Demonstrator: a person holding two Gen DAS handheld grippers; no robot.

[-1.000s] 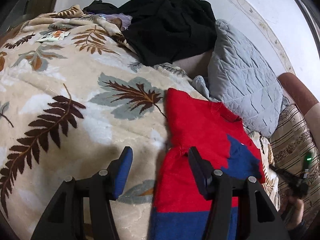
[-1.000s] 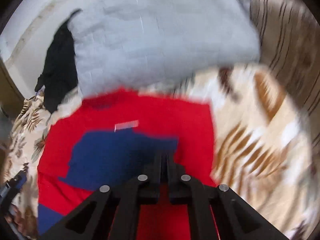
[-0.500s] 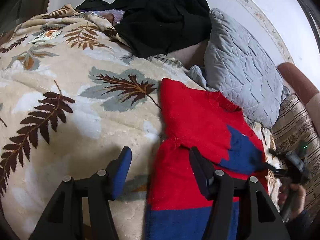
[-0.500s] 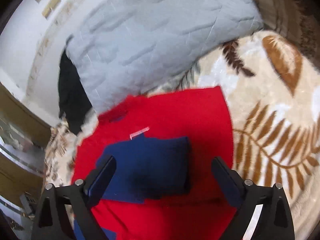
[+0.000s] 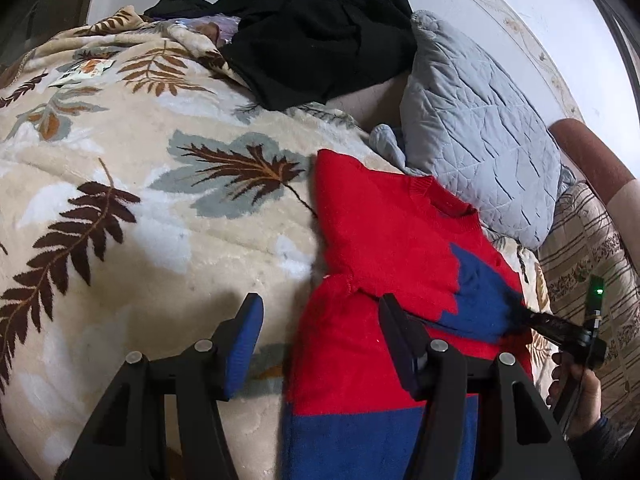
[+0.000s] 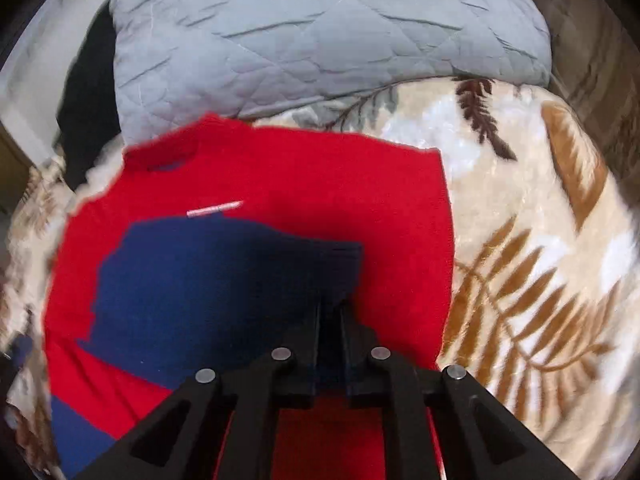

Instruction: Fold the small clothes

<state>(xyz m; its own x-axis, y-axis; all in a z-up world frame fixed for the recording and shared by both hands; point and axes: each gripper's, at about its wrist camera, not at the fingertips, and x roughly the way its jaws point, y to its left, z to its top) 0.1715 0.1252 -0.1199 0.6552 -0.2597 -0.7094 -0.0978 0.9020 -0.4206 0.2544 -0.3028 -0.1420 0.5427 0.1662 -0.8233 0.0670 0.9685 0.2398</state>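
Your right gripper (image 6: 330, 312) pinches the sweater's blue sleeve (image 6: 224, 280)

The red sweater (image 5: 384, 240) lies flat on the bed (image 5: 160, 220), collar toward the grey pillow (image 5: 480, 132); its jaws have just been closing onto that cloth; your left gripper (image 5: 320, 320) hangs apart over the sweater's edge.

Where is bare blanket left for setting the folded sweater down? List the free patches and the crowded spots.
Free: the wide leaf-print blanket left of the red and blue sweater, below the black clothes pile; also the blanket strip right of the sweater in the right wrist view. Crowded: the head end, where the grey pillow and black pile sit.
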